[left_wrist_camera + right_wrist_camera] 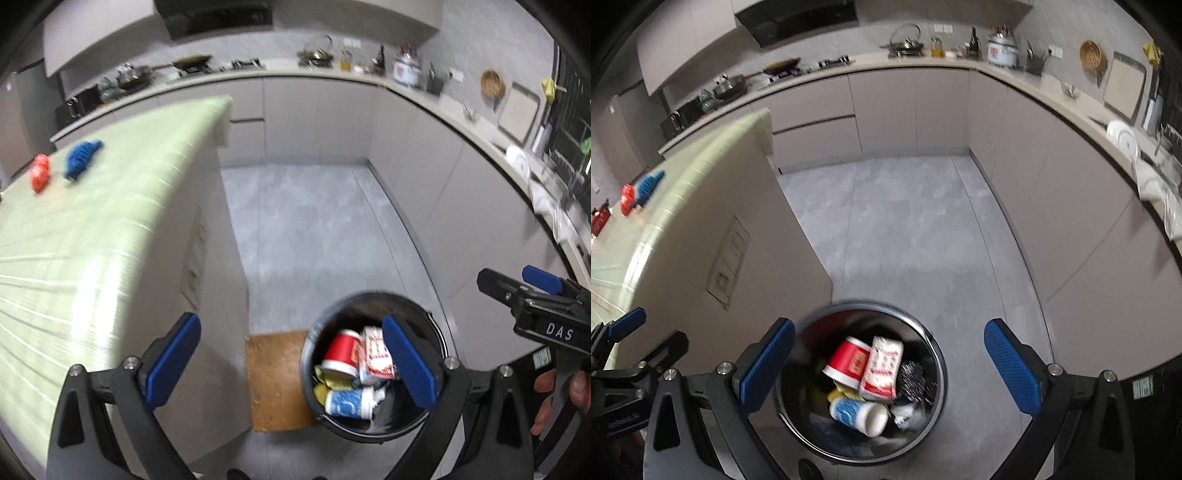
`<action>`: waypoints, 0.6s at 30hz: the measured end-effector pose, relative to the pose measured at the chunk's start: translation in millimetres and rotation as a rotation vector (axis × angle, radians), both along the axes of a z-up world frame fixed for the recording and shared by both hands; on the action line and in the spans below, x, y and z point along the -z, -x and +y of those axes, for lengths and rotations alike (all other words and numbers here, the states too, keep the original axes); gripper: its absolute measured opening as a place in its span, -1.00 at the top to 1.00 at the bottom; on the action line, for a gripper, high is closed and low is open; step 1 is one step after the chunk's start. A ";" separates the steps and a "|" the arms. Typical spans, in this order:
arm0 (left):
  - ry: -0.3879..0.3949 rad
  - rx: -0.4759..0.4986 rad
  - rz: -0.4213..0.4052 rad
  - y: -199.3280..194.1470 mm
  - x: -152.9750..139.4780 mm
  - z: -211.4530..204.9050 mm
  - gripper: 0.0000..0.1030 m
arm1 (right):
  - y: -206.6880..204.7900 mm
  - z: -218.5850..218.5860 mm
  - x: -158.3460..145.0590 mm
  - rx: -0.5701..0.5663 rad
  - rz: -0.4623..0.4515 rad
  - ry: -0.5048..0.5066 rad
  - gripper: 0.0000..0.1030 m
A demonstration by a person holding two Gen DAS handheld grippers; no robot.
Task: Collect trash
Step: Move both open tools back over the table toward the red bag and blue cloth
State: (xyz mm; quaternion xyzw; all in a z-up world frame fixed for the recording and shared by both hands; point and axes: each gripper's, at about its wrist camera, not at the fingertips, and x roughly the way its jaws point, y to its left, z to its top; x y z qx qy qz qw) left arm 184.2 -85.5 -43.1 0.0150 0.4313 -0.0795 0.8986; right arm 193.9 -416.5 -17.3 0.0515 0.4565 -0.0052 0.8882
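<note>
- Left gripper (291, 363), black frame with blue pads — jaws spread wide, nothing between them; it hangs above the floor between the counter side and the bin.
- Right gripper (890, 365), same build — jaws likewise at full spread, empty, directly over the bin mouth.
- Round black trash bin (934, 354) stands on the grey tiled floor (905, 221), just beside the beige side panel of the island counter (713, 229).
- Inside the bin: red paper cup (847, 358) lying on its side, white-and-red printed packet (882, 365) touching it, blue-and-white paper cup (858, 411) below them with its mouth to the right, some yellow crumpled scraps (836, 395) and a dark patterned wrapper — details blurred.
- Counter top, pale green striped (92, 221), carries a crumpled blue item (81, 157) and, just beside it, a crumpled red item (40, 172); well apart from the bin.
- Brown wooden board (275, 380) lies flat on the floor, next to the bin.
- Fingers of a hand (554, 395) show at the left view's right edge, behind the right gripper's body.
</note>
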 end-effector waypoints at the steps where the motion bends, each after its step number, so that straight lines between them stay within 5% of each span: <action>1: -0.006 -0.018 -0.014 0.5 -7.0 7.6 -0.93 | -2.8 4.8 -5.5 -0.012 -0.008 -0.008 -1.00; 18: -0.046 -0.300 -0.147 36.5 -53.3 137.5 -0.93 | -24.6 160.7 -59.1 -0.353 -0.095 -0.053 -1.00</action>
